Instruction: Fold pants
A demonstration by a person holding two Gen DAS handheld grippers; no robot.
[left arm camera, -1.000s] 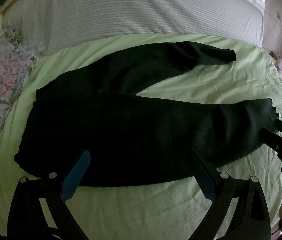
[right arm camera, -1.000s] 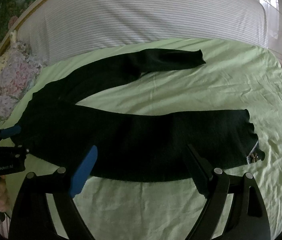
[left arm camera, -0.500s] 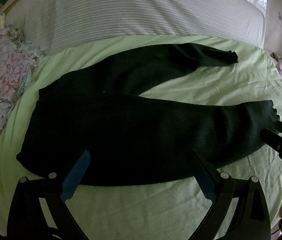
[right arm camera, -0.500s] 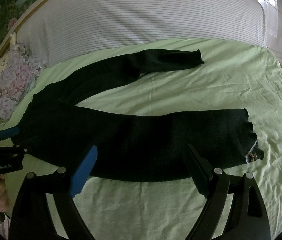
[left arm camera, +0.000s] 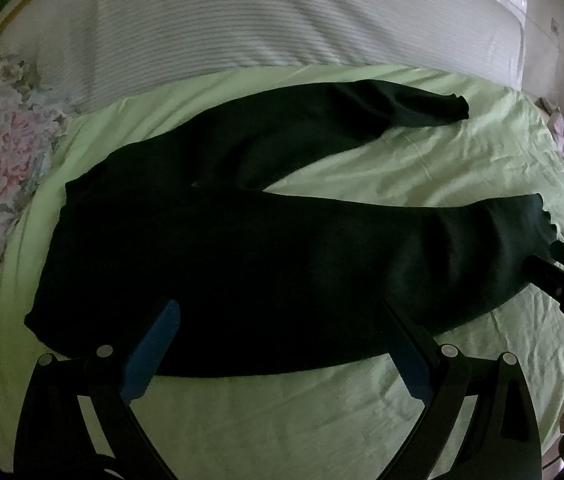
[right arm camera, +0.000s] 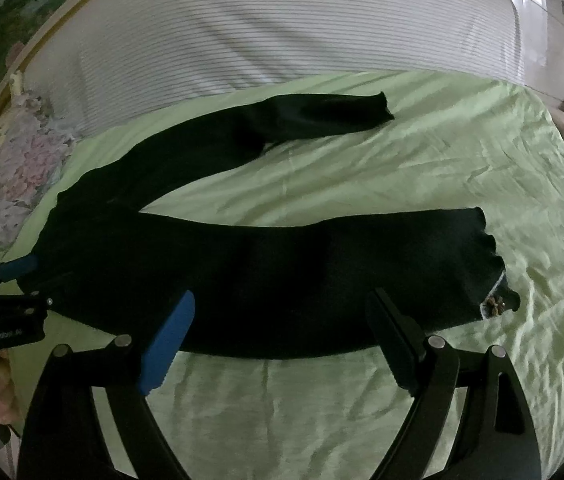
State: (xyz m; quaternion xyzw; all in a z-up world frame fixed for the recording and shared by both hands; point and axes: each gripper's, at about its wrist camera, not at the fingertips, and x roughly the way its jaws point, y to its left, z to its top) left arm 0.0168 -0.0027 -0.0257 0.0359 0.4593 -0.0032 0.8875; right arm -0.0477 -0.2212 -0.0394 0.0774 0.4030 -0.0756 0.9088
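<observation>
Lying spread on the green sheet [left arm camera: 401,160], the black pants [left arm camera: 282,248] are awaiting folding; the left gripper [left arm camera: 278,344] and right gripper [right arm camera: 282,332] are hovering with jaws apart, holding nothing, above the near leg; each should be pinching that leg's near edge squarely.

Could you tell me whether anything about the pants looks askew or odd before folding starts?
Yes: the pants lie with legs splayed apart, the far leg angled away. The near cuff is turned up at one corner, showing a small brown ornament.

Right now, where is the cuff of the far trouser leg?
In the right wrist view the far leg's cuff lies flat on the green sheet, above centre, close to the striped bedding and well apart from the near leg's cuff.
</observation>
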